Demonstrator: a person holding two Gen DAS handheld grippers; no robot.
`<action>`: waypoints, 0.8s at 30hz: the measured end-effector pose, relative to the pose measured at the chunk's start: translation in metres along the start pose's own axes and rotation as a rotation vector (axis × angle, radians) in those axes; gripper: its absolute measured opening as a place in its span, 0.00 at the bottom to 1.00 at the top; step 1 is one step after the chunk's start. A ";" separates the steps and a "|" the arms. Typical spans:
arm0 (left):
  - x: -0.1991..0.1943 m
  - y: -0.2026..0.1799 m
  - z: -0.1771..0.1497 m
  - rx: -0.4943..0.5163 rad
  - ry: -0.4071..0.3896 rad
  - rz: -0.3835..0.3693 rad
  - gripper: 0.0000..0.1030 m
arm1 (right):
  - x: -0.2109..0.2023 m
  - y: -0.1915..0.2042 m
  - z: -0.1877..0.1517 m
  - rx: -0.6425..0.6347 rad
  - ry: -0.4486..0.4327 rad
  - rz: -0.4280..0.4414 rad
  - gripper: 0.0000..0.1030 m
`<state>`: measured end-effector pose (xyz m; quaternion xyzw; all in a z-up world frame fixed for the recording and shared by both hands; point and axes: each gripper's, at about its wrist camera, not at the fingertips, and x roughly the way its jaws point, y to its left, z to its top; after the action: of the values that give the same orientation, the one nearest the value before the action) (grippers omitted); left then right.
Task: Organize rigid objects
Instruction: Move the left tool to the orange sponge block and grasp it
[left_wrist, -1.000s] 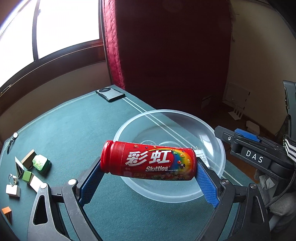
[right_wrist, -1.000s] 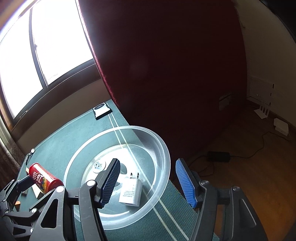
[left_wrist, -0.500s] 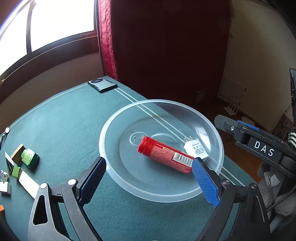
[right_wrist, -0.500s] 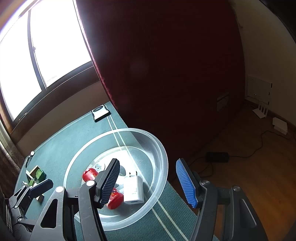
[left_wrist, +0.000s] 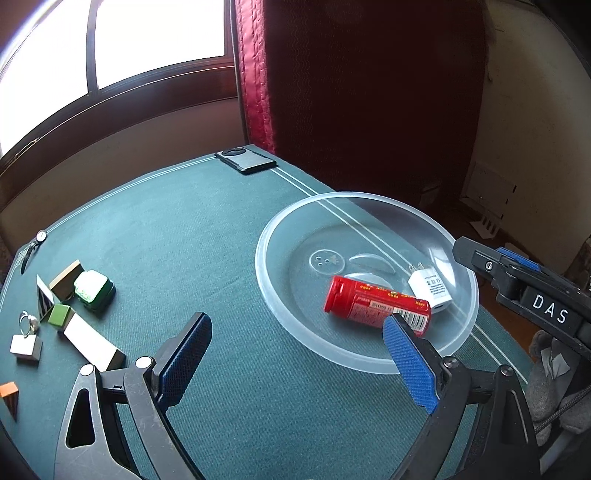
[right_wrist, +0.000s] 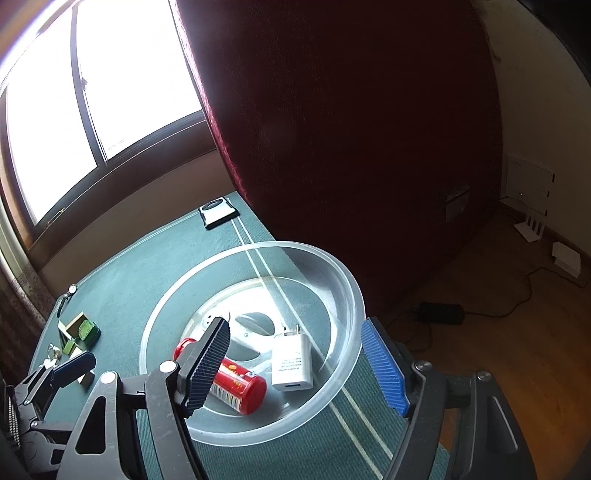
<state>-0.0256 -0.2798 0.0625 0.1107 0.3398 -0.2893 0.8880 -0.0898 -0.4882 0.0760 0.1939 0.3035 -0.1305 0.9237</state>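
surface: green felt table | room: red curtain, window | left jaws released | right jaws opening, empty

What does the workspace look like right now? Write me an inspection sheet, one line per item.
Surface: green table, white border lines.
Job's things: red candy tube lying on its side in the clear bowl, beside the white charger.
Clutter: small blocks, green tin, key ring at table's left; phone at far edge.
Grippers: left gripper open, empty; right gripper empty, jaws opening over the bowl.
Cables: black cable and adapter on the floor.
Surroundings: window, red curtain, wooden floor.
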 end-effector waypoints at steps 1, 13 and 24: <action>-0.001 0.003 -0.001 -0.008 -0.001 0.005 0.92 | 0.000 0.002 -0.001 -0.005 0.001 0.002 0.75; -0.011 0.046 -0.014 -0.111 0.004 0.074 0.92 | -0.009 0.036 -0.016 -0.092 0.001 0.039 0.77; -0.022 0.096 -0.031 -0.218 0.016 0.154 0.92 | -0.014 0.078 -0.033 -0.177 0.016 0.096 0.78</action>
<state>0.0007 -0.1805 0.0544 0.0418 0.3668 -0.1809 0.9116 -0.0895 -0.4029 0.0820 0.1270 0.3116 -0.0573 0.9399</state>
